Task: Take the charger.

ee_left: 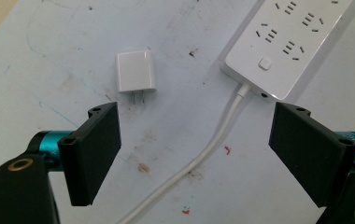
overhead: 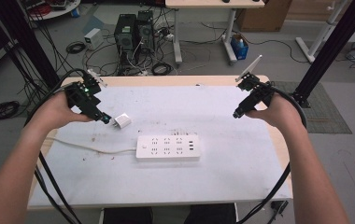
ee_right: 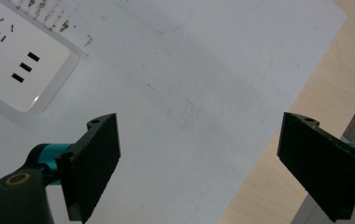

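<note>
Charger (ee_left: 136, 71) prongs partly visible, power strip (ee_left: 287, 42) cropped

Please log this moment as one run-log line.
left gripper: open, above plug adapter | right gripper: open, empty | power strip: mid-table, nothing plugged

Power strip (overhead: 167, 148) lies mid-counter (overhead: 241, 182), its cord (overhead: 89, 148) trailing off left. Plug adapter (overhead: 122, 122) lies on the counter just behind the strip's left end, apart from it. Left gripper (overhead: 104, 119) just left of adapter; right gripper (overhead: 236, 113) well right, behind the strip.
</note>
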A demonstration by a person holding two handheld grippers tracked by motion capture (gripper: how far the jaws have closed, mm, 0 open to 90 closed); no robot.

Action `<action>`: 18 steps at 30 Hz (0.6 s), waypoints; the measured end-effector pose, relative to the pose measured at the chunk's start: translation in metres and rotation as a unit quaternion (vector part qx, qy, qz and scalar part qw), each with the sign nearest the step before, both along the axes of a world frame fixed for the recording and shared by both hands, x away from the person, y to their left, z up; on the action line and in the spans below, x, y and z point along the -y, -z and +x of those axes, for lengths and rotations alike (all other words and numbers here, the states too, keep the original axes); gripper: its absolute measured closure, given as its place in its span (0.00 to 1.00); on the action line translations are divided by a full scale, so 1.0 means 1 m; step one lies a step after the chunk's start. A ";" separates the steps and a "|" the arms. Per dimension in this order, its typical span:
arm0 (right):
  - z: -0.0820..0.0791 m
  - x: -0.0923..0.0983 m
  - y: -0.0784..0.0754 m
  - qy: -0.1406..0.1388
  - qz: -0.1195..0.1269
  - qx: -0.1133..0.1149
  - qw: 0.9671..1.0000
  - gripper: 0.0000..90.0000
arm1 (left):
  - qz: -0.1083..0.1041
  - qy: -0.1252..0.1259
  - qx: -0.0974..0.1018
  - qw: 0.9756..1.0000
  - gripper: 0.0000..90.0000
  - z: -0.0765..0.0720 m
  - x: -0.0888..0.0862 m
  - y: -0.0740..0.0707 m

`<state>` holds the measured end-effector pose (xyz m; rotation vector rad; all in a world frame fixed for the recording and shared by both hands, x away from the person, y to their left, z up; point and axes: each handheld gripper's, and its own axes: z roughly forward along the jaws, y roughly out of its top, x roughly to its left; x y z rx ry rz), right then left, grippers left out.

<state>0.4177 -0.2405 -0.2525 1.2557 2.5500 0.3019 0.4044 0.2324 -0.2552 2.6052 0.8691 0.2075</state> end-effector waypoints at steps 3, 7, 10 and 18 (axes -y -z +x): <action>0.000 0.001 0.000 0.000 0.004 0.003 1.000 0.14 | 0.001 -0.003 0.001 1.000 0.19 0.001 0.001 0.000; 0.000 0.004 0.002 0.002 0.004 0.001 1.000 0.14 | -0.002 -0.007 -0.001 1.000 0.19 0.004 0.001 0.002; 0.001 0.005 0.002 0.002 0.007 0.001 1.000 0.14 | 0.001 -0.005 -0.001 1.000 0.19 0.005 0.002 0.003; 0.004 0.008 0.003 0.005 0.008 0.003 1.000 0.14 | 0.008 -0.009 -0.002 1.000 0.19 0.017 0.007 0.011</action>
